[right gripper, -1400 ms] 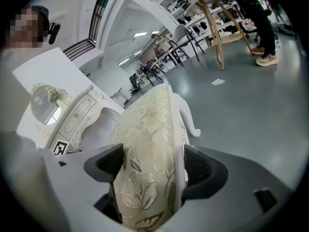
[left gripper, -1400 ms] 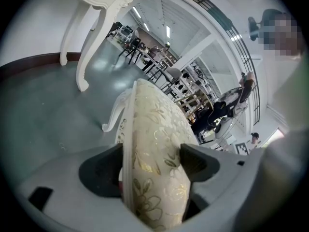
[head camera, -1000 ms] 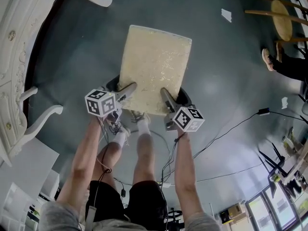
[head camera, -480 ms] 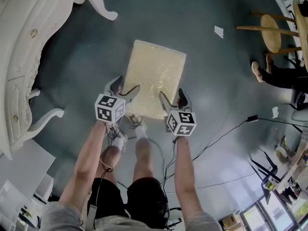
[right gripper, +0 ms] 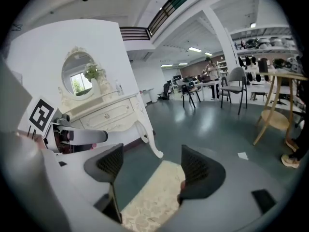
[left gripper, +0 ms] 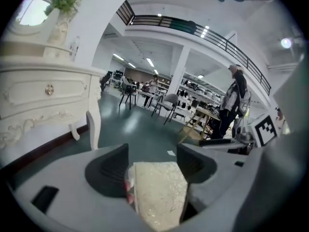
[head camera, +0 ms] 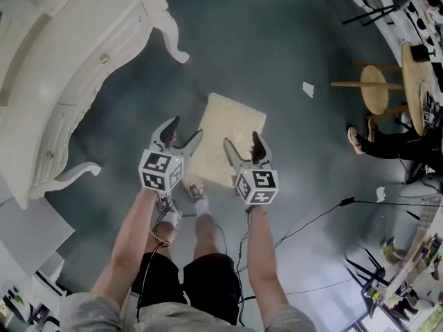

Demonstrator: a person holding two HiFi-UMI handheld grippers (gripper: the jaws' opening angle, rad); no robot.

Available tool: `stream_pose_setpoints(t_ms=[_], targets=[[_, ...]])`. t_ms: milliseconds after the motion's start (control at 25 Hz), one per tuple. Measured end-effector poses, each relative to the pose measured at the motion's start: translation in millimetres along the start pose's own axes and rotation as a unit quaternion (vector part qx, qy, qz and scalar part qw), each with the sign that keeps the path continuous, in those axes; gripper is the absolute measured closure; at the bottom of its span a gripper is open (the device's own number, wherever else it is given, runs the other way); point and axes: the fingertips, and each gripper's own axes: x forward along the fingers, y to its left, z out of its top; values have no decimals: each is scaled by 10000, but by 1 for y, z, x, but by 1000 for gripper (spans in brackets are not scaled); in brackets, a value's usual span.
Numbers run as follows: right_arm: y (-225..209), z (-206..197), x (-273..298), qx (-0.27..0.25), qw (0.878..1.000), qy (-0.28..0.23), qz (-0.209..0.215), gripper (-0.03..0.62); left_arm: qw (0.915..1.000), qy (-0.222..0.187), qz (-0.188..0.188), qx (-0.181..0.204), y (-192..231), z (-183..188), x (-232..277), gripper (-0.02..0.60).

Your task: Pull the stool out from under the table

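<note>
**Stool out in the open, nothing gripped**

At the far left: white dressing table, curved legs planted on the dark floor.

Next along: left gripper, hanging over the near left corner of the seat, jaws apart and closing. Through the gap in the left gripper view, only the cream cushion, lower down and, by the look of it, not pressed by either pad.

In the middle: stool, cushioned top up, standing on bare floor well apart from the table and just ahead of the person's feet.

To its right: right gripper, jaws wide, above the near right edge of the seat. Nothing between the pads in the right gripper view, only the cushion below and a table leg beyond at the left.

Judged from this: pulling-out done, with the whole seat free of the table and no part tucked under it. Left, at most, to draw both grippers away. Impossible to tell from here whether the stool still needs moving to a particular spot.
</note>
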Motion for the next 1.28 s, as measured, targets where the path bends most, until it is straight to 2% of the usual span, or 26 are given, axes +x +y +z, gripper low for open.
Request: stream_pose_setpoints(t_ms=[240, 440, 640, 800, 960, 1080, 1120, 1280], targets=[[73, 95, -7, -608, 9962, -453, 438, 206, 9966, -594, 495, 276, 17, 82, -76, 295], [143, 154, -9, -1041, 9879, -728, 887, 210, 9880, -1097, 1064, 243, 44, 132, -146, 328], [214, 193, -10, -1235, 9780, -966, 1375, 291, 9739, -1458, 1727, 210, 75, 160, -217, 344], [276, 217, -18, -1457, 9672, -1079, 1781, 329, 9608, -1686, 2188, 226, 93, 179, -278, 357], [337, 238, -33, -1720, 9528, -1247, 2168, 384, 9441, -1849, 2712, 303, 105, 194, -342, 378], [378, 246, -49, -1853, 9412, -1326, 2493, 435, 9319, -1985, 3029, 197, 106, 199, -388, 401], [393, 248, -53, -1890, 9367, -1350, 2620, 456, 9270, -2036, 3145, 148, 107, 200, -403, 409], [449, 255, -75, -2044, 9159, -1384, 3166, 474, 9024, -2216, 3694, 107, 103, 205, -462, 453]])
